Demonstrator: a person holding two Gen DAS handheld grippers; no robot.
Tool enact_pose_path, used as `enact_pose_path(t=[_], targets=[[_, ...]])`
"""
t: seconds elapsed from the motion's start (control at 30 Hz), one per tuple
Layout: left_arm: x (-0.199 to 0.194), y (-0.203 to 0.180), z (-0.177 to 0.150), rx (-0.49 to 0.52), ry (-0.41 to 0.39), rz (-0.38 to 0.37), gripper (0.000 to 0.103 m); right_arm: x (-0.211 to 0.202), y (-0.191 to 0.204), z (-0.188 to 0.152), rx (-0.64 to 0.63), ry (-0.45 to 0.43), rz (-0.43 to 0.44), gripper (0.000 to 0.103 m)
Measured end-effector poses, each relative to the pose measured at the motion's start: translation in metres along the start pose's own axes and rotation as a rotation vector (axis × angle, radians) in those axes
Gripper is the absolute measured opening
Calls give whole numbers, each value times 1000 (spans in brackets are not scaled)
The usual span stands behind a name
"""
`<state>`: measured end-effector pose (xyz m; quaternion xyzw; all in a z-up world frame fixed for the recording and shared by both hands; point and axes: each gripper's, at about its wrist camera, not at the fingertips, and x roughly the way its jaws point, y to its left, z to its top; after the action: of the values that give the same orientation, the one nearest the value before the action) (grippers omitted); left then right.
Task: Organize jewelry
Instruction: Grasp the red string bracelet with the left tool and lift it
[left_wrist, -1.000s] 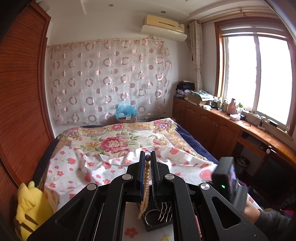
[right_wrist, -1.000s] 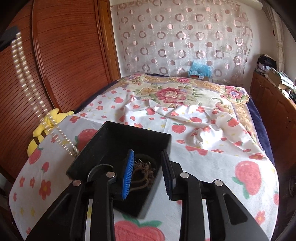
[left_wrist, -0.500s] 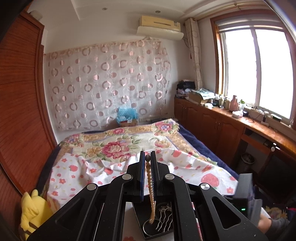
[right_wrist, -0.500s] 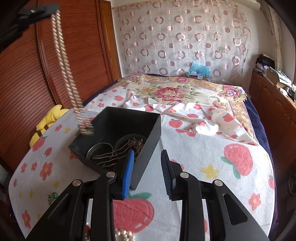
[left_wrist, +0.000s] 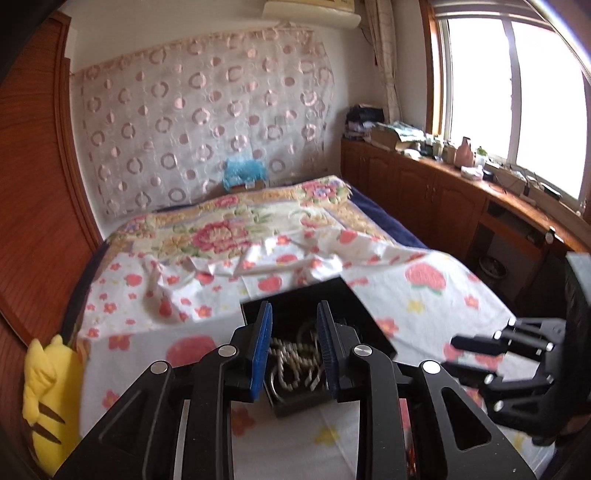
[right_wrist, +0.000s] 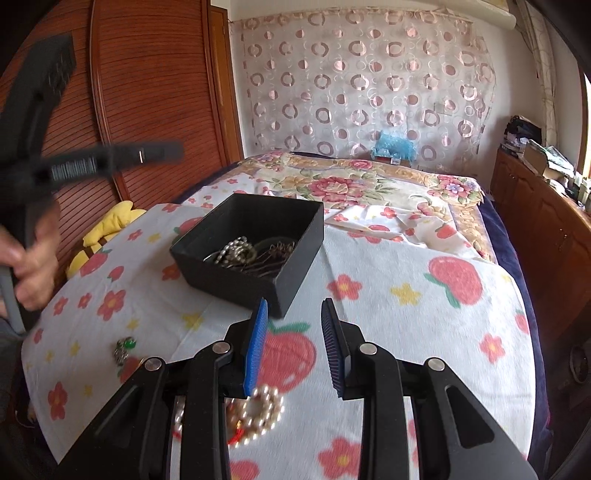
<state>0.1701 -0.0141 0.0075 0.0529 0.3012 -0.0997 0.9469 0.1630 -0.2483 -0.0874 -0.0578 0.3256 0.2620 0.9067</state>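
As we look through the left wrist view, our left gripper (left_wrist: 294, 341) hangs released above the black rectangular box (left_wrist: 364, 317), where a pale beaded chain (left_wrist: 291, 363) already lies. Through the right wrist view, our right gripper (right_wrist: 293, 341) is released too; only here a cream pearl bracelet (right_wrist: 258, 415) and green-stone trinket (right_wrist: 123, 349) wait on the strawberry-print cloth (right_wrist: 424, 332).

Ahead of the right jaws, slightly left, the box (right_wrist: 255, 251) sits on the bed (right_wrist: 424, 317), with the bead necklace (right_wrist: 234, 251) and hairpins (right_wrist: 273, 254) inside it. Just below those jaws lies the pearl bracelet (right_wrist: 258, 413); the brooch (right_wrist: 123, 349) lies further left. The left jaws hang above the box, necklace directly between them.
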Motion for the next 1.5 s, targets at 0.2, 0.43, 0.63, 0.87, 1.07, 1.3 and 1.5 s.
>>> enact_pose_path(t=[0.2, 0.43, 0.63, 0.87, 1.07, 1.3, 1.5], targets=[[-4, -12, -41, -5, 55, -54, 24, -26, 15, -20, -7, -17, -15, 33], [-15, -29, -73, -15, 86, -116, 25, -45, 27, -53, 13, -7, -33, 33], [-24, -41, -90, -13, 98, -148, 30, -54, 32, -77, 39, 1, -37, 33], [-21, -62, -100, 12, 128, -179, 31, -59, 38, -100, 41, 26, -47, 39], [-15, -73, -106, 28, 156, -187, 34, -59, 44, -109, 33, 38, -50, 40], [-3, -78, -108, 12, 190, -212, 34, -59, 45, -117, 38, 39, -44, 41], [6, -84, -109, 11, 208, -220, 29, -57, 48, -121, 26, 31, -49, 41]])
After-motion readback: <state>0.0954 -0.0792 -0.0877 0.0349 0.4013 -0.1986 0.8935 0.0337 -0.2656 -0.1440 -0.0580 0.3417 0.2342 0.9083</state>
